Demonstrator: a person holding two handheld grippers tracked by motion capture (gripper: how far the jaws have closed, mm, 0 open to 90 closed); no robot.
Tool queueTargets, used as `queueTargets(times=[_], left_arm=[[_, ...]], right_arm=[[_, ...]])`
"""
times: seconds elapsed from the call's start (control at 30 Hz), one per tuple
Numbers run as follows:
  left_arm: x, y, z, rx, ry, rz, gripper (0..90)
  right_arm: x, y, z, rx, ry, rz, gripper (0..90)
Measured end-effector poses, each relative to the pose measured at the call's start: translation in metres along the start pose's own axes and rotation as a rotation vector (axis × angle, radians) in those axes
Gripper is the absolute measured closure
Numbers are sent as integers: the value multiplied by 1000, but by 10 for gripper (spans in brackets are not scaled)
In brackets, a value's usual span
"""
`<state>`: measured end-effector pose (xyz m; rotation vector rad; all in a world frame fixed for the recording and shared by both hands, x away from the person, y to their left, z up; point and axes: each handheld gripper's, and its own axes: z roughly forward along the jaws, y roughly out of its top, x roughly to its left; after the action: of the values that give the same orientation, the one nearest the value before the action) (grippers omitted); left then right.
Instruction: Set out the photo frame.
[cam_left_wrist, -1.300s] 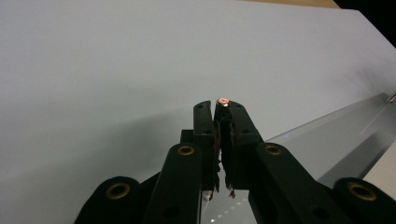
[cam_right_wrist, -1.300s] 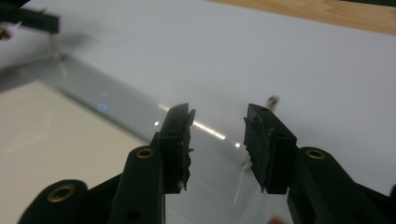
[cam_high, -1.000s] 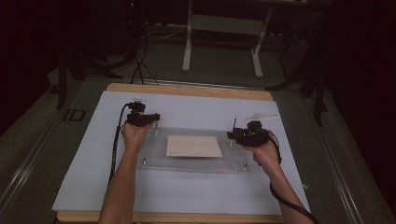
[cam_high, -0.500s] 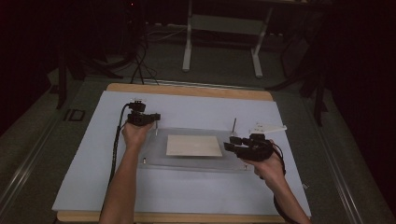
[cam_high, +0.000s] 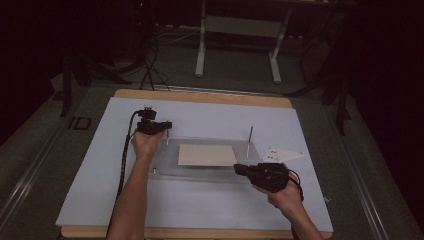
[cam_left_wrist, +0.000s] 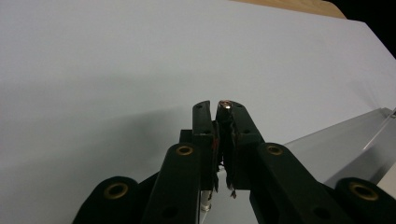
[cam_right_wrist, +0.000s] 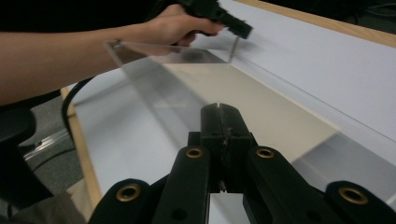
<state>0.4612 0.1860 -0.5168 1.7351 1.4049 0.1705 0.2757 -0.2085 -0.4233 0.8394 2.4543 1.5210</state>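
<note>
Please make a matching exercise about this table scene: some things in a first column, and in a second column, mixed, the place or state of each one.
Things:
1. left gripper
2. right gripper
3. beige sheet
4. upright pin at the far right corner

Places or states:
A. lies under the clear plate
B. stands free, with nothing holding it
C. shut on the far left pin
D. shut at the plate's near right corner

Pairs: 1-C, 2-D, 3-A, 4-B
</note>
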Motion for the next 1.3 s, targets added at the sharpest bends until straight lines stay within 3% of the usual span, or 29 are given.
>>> queueTargets(times=[0.3, 0.5, 0.6, 0.87, 1.03, 1.3], left_arm=[[-1, 0, 0, 4, 4, 0, 837], [-1, 0, 0, 6, 2, 1, 836], [-1, 1, 1, 7, 6, -4, 836], [-1, 1, 1, 9, 8, -8, 835], [-2, 0, 1, -1, 13, 1, 828], [-3, -1, -1, -11, 19, 43, 753]], right_arm=[[23, -18, 13, 52, 28, -49, 900], [28, -30, 24, 85, -6, -70, 900], [29, -35, 29, 77, 5, -60, 900], [27, -43, 42, 42, -124, -48, 900], [26, -41, 41, 11, -151, -39, 900], [26, -42, 42, 15, -146, -38, 900]])
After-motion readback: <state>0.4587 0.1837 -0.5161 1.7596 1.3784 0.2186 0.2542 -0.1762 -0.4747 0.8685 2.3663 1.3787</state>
